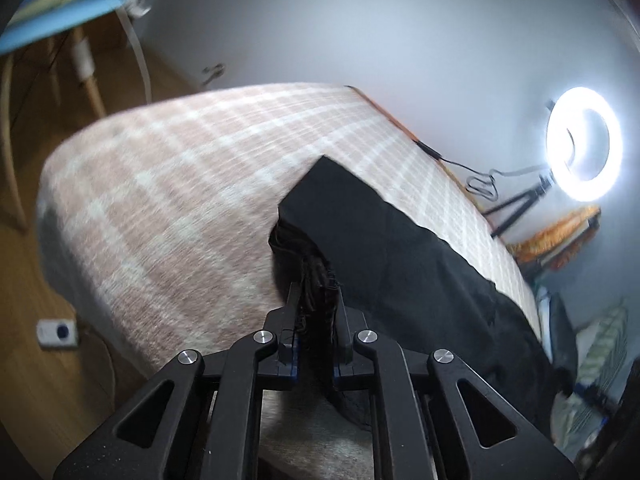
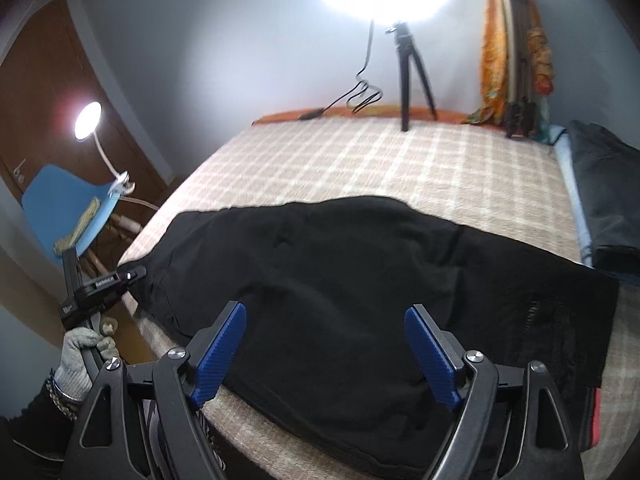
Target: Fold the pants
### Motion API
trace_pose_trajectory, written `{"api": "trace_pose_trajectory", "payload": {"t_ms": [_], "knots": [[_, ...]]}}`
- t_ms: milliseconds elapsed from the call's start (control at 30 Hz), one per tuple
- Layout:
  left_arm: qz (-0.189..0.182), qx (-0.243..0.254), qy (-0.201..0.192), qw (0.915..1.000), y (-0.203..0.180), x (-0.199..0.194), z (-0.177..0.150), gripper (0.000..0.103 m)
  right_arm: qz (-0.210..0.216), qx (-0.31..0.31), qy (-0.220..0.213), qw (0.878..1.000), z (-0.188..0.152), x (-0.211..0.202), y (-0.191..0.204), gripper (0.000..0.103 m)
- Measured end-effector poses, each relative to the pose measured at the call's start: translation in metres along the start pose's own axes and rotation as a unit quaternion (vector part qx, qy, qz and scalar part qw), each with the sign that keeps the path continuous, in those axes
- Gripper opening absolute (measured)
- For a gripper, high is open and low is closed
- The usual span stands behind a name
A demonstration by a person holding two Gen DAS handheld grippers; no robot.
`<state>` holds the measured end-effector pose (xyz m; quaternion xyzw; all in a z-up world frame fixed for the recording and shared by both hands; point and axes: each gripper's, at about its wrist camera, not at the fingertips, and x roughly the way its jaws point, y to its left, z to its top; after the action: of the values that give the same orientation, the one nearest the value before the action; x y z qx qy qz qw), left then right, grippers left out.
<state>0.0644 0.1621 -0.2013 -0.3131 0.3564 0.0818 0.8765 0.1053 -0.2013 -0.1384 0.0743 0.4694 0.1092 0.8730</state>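
Black pants (image 2: 340,280) lie spread across a bed with a pink and white checked blanket (image 2: 360,160). In the left wrist view my left gripper (image 1: 316,292) is shut on a bunched edge of the pants (image 1: 400,256), at the bed's left side. That gripper also shows in the right wrist view (image 2: 132,274), at the pants' left end, held by a gloved hand. My right gripper (image 2: 324,320) is open, its blue pads (image 2: 224,344) spread just above the near edge of the pants, holding nothing.
A lit ring light on a tripod (image 2: 408,60) stands at the far edge of the bed. Folded dark clothes (image 2: 604,192) lie at the right. A blue chair (image 2: 68,204) with a clip lamp stands left of the bed. Wooden floor (image 1: 48,360) lies below.
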Motion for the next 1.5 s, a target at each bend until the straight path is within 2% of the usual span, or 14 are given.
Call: {"api": "trace_pose_trajectory", "payload": {"t_ms": [167,333,467,600,733,833,1100,1133,1200,1267,1300,1400,1500], "knots": [[-0.011,0.108,-0.017,0.994,-0.041,-0.008,-0.004,0.008,0.027,-0.004,0.025,0.999,0.01,0.021,0.008,0.071],[-0.043,0.205,-0.002,0.9778,-0.086,-0.006,-0.018,0.007,0.082,0.009,0.054,0.995,0.024,0.05,0.014,0.071],[-0.064,0.254,0.024,0.9648,-0.11,0.006,-0.033,0.007,0.121,0.03,0.082,0.989,0.036,0.081,0.019,0.071],[-0.077,0.27,0.044,0.9587,-0.123,0.015,-0.044,0.007,0.176,0.045,0.115,0.976,0.047,0.119,0.031,0.071],[-0.092,0.271,0.05,0.9568,-0.13,0.016,-0.051,0.007,0.204,0.06,0.144,0.966,0.055,0.155,0.044,0.071],[-0.094,0.288,0.049,0.9518,-0.138,0.015,-0.056,0.007,0.233,0.075,0.164,0.956,0.063,0.183,0.054,0.071],[-0.099,0.32,0.054,0.9407,-0.138,0.01,-0.071,0.007,0.242,0.124,0.167,0.948,0.081,0.233,0.059,0.07],[-0.095,0.324,0.051,0.94,-0.139,0.009,-0.072,0.007,0.241,0.125,0.167,0.948,0.083,0.234,0.059,0.067],[-0.088,0.322,0.05,0.9413,-0.138,0.01,-0.074,0.007,0.23,0.12,0.168,0.951,0.085,0.235,0.063,0.041],[-0.086,0.316,0.053,0.9433,-0.136,0.011,-0.073,0.007,0.224,0.118,0.169,0.953,0.088,0.236,0.064,0.033],[-0.087,0.313,0.057,0.9441,-0.135,0.011,-0.074,0.007,0.22,0.115,0.166,0.954,0.088,0.235,0.065,0.023],[-0.097,0.307,0.062,0.9446,-0.136,0.01,-0.073,0.007,0.202,0.1,0.153,0.962,0.089,0.229,0.071,0.009],[-0.118,0.299,0.061,0.9448,-0.141,0.006,-0.069,0.008,0.188,0.09,0.139,0.968,0.094,0.217,0.071,0.004]]}}
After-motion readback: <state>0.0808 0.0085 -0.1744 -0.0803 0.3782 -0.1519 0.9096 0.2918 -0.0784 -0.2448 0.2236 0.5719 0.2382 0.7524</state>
